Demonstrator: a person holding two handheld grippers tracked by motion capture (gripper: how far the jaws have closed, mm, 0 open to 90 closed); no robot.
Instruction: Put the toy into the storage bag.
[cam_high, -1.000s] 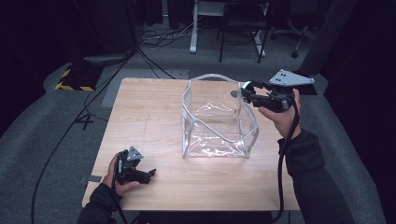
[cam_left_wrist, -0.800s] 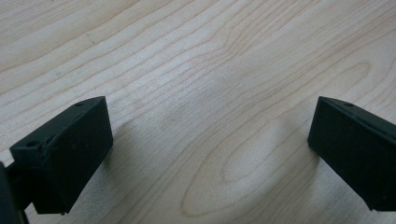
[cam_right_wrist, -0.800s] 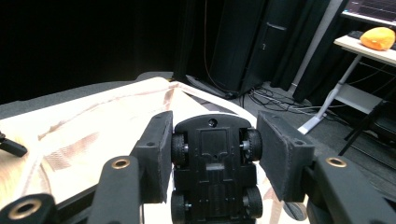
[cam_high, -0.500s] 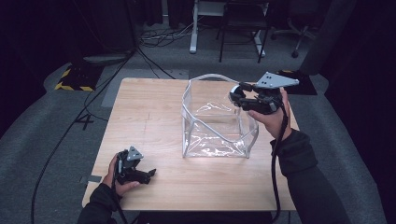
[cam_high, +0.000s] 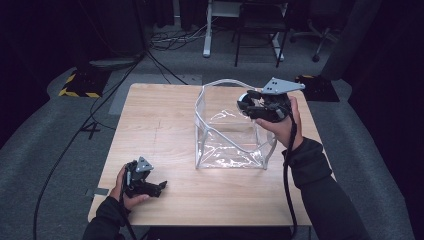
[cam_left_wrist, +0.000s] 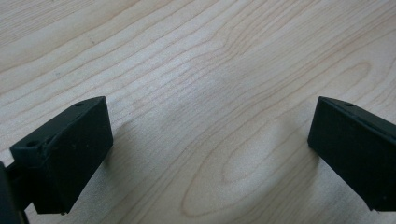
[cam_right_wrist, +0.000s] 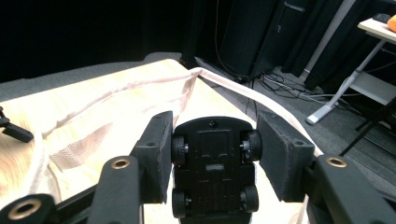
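Observation:
A clear plastic bag (cam_high: 230, 131) stands open in the middle of the wooden table (cam_high: 150, 115). My right gripper (cam_high: 248, 104) hovers over the bag's far right rim, shut on a small black toy car (cam_right_wrist: 214, 161). The car's underside and wheels face the camera in the right gripper view, and both jaws of the right gripper (cam_right_wrist: 215, 126) press on its sides. The bag's white rim (cam_right_wrist: 140, 88) runs below and behind the car. My left gripper (cam_high: 152, 188) rests near the table's front left, and in its own view the left gripper (cam_left_wrist: 210, 130) is open over bare wood.
Black cables (cam_high: 100, 105) trail over the grey floor left of the table. A white desk frame (cam_high: 210, 30) and chairs (cam_high: 260, 30) stand behind the table. Bare wood (cam_high: 150, 130) lies left of the bag.
My right gripper has carried the toy car leftward, from beside the bag's right edge to over its rim. The left gripper has stayed put.

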